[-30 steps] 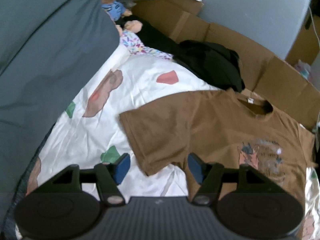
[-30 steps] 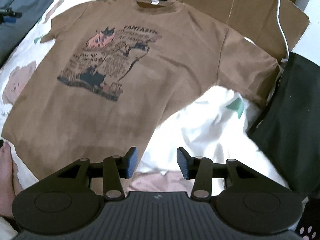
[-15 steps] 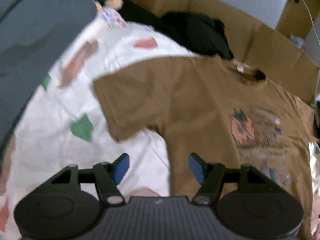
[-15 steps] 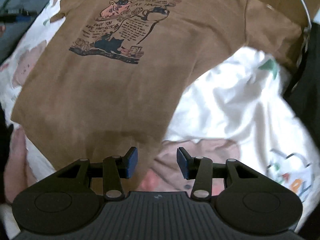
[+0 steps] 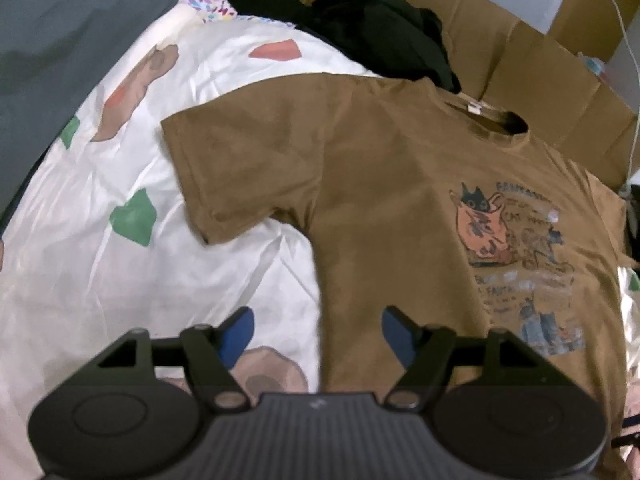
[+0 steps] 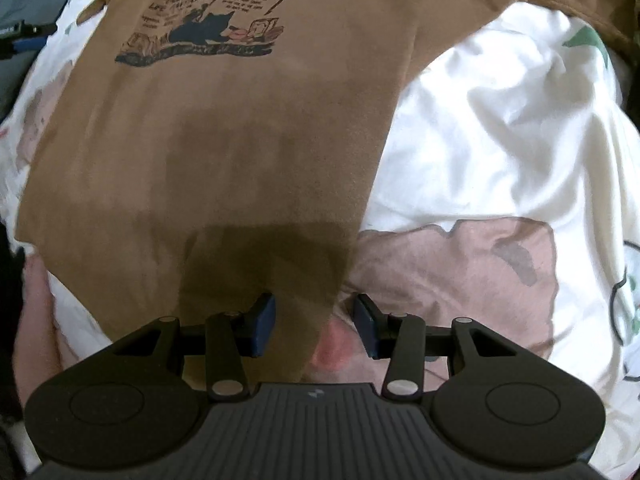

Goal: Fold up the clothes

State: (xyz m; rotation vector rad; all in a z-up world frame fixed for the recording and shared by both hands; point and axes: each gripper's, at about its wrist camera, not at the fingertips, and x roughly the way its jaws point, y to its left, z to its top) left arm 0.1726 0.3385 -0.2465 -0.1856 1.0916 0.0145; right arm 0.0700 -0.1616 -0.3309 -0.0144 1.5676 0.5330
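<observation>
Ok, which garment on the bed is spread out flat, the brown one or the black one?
The brown T-shirt, print side up on the white sheet. The black garment lies crumpled behind its collar.

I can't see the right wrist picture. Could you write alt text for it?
A brown T-shirt with a printed cat graphic lies flat on a white patterned bedsheet. The open right gripper hovers over the shirt's lower corner, its blue-padded fingers straddling the side edge without holding it.

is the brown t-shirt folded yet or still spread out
Spread out. The brown t-shirt lies flat, print up, on the white bedsheet, its sleeve extended sideways, no fold visible. Both grippers are open above its lower edges.
</observation>
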